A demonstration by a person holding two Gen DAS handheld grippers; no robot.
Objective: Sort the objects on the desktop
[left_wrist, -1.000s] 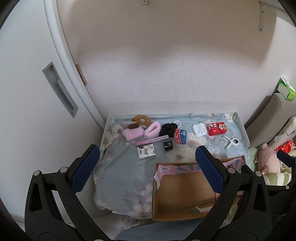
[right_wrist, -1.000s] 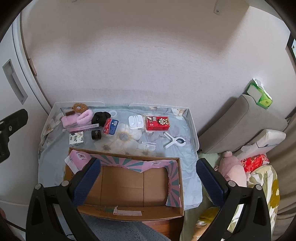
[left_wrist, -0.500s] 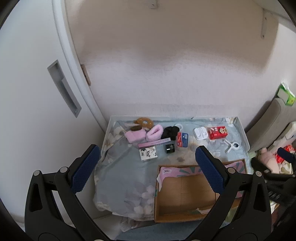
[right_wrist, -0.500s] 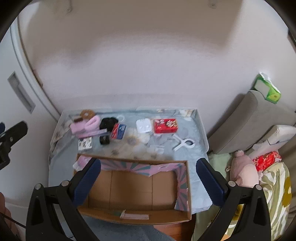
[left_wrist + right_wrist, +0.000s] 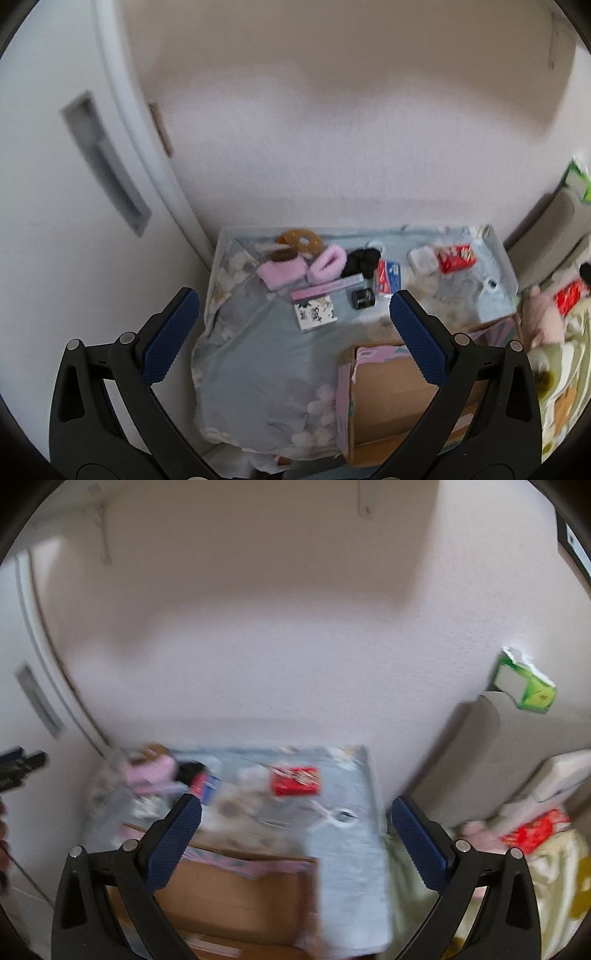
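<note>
A small table under a floral blue cloth (image 5: 258,354) carries a row of objects along its far side: a brown ring (image 5: 300,239), pink fluffy pieces (image 5: 282,272), a black bundle (image 5: 362,260), a blue-red pack (image 5: 388,276), a red box (image 5: 456,255) and a patterned card (image 5: 314,312). An open cardboard box (image 5: 391,398) sits at the near right. My left gripper (image 5: 294,308) hangs open high above the table. My right gripper (image 5: 295,816) is also open and holds nothing; its view is blurred, showing the red box (image 5: 295,781) and cardboard box (image 5: 236,893).
A white door with a recessed handle (image 5: 105,162) stands to the left. A grey cushion (image 5: 465,753) with a green tissue pack (image 5: 524,685) on top sits on the right, with a pink plush toy (image 5: 543,317) and bedding beside the table. A plain wall lies behind.
Both grippers have pulled back and tilted up, so the table looks smaller and lower. The right view has swung to the right and is motion-blurred. Both stay open.
</note>
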